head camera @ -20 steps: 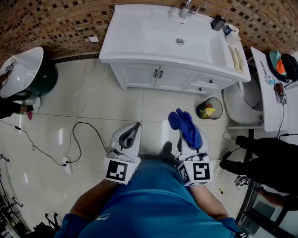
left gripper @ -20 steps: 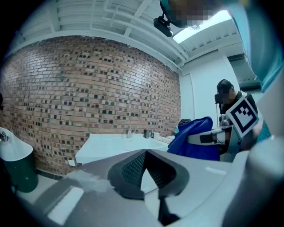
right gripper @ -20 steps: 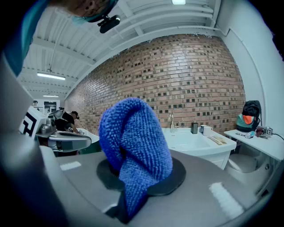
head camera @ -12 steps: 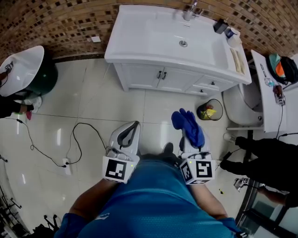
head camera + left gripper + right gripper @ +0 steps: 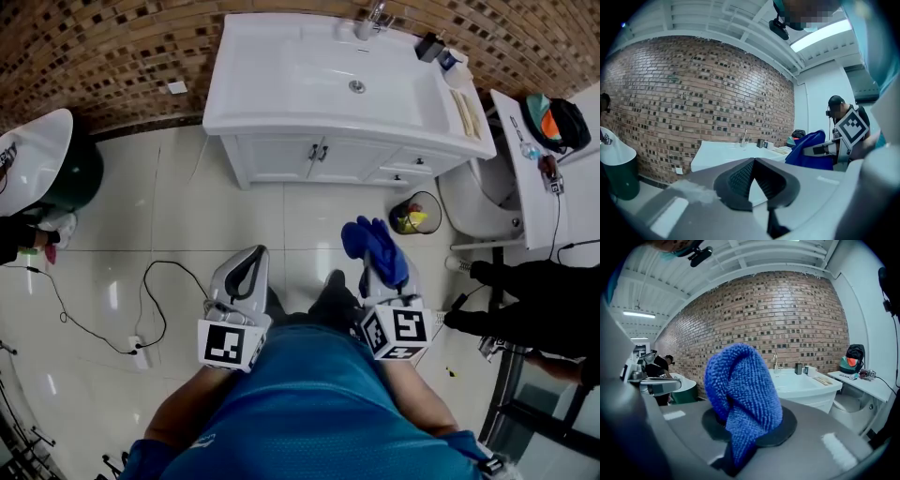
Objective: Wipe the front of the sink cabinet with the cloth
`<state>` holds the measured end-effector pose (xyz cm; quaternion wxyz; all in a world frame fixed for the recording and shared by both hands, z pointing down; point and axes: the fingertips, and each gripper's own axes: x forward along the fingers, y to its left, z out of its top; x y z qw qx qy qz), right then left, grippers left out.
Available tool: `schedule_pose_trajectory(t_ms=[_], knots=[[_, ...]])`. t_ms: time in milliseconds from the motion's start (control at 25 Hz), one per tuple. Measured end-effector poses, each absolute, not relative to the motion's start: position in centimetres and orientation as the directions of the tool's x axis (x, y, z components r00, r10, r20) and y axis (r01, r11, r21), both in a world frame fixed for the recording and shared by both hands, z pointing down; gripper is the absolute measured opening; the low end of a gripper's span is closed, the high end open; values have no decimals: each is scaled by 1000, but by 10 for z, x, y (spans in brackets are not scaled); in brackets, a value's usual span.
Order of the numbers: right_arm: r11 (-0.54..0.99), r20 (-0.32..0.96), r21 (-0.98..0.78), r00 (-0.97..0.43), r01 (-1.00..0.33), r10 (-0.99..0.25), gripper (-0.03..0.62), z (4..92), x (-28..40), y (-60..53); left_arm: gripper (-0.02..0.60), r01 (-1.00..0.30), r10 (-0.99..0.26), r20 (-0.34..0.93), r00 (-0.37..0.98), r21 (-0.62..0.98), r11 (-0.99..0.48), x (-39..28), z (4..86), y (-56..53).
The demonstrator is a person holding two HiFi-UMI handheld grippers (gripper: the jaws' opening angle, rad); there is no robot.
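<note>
Barely shifted, right hand-held gripper (image 5: 377, 279) clenching cloth (image 5: 375, 246), left hand-held gripper (image 5: 255, 253) clenched, tiled floor (image 5: 187, 216)

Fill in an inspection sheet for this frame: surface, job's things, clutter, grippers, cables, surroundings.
Surface: glossy tiled floor; front of the sink cabinet has its doors shut, no gripper at it.
Job's things: blue cloth clamped in the right hand-held gripper, apart from the cabinet.
Clutter: waste bin with rubbish beside the cabinet; small items on the basin's right edge.
Grippers: right shut on the cloth; left hand-held gripper shut, empty.
Cables: black cable looping over the floor at left.
Surroundings: brick wall, toilet, person in black at right.
</note>
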<state>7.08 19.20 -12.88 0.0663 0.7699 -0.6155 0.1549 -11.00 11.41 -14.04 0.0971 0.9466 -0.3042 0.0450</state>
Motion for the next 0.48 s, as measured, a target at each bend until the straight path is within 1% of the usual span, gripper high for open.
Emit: schedule_pose_trajectory(t_ms=[200, 400, 480], knots=[[-290, 320, -80, 251, -954, -913, 71, -120, 122, 174, 2, -569, -549, 159, 821, 138, -811, -83, -140, 100], [-352, 333, -79, 308, -933, -891, 71, -100, 210, 151, 2, -580, -558, 230, 797, 33, -814, -32, -135, 74], [-378, 348, -89, 327, -922, -879, 71, -88, 248, 141, 2, -593, -570, 254, 782, 18, -805, -8, -133, 61]])
